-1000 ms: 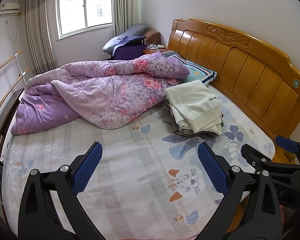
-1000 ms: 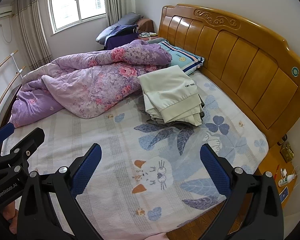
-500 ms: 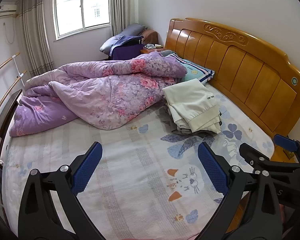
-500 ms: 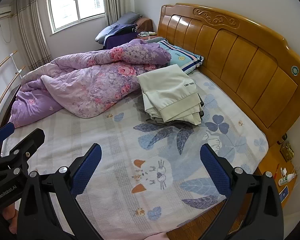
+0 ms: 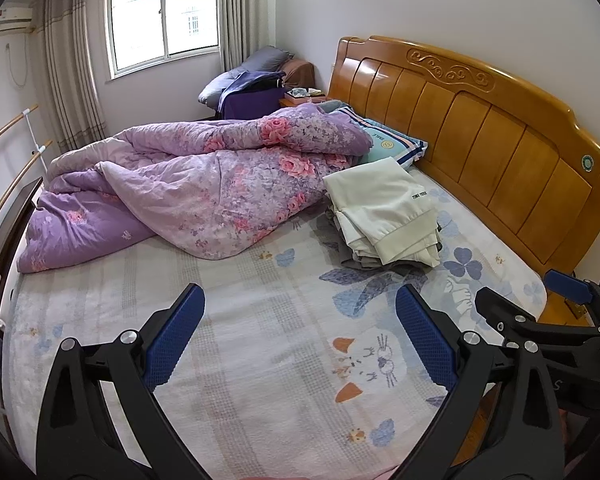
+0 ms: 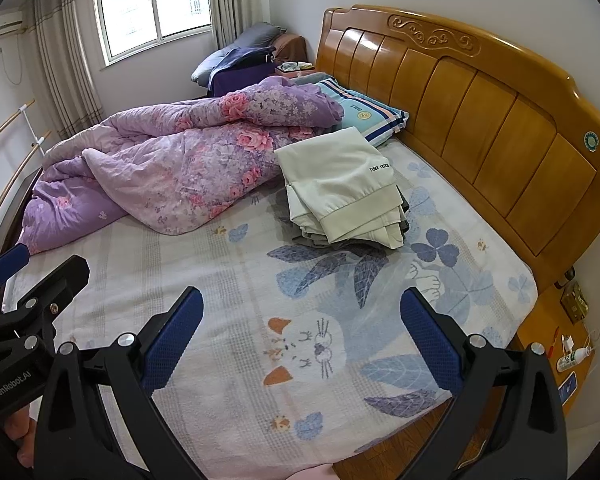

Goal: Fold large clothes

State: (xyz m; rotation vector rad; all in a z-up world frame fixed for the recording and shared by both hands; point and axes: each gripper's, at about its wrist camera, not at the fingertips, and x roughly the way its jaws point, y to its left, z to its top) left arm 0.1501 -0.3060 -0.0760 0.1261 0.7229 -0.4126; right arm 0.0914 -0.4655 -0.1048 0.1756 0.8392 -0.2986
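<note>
The left gripper and the right gripper are hovering above the bed sheet, both with jaws wide apart and holding nothing. The stack of folded clothes is lying near the wooden headboard, touching the purple quilt.

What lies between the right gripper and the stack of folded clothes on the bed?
Only bare printed bedsheet separates the open right gripper from the stack of folded clothes: a cat face and blue leaves printed on it, no loose object. The right wrist view shows this.
</note>
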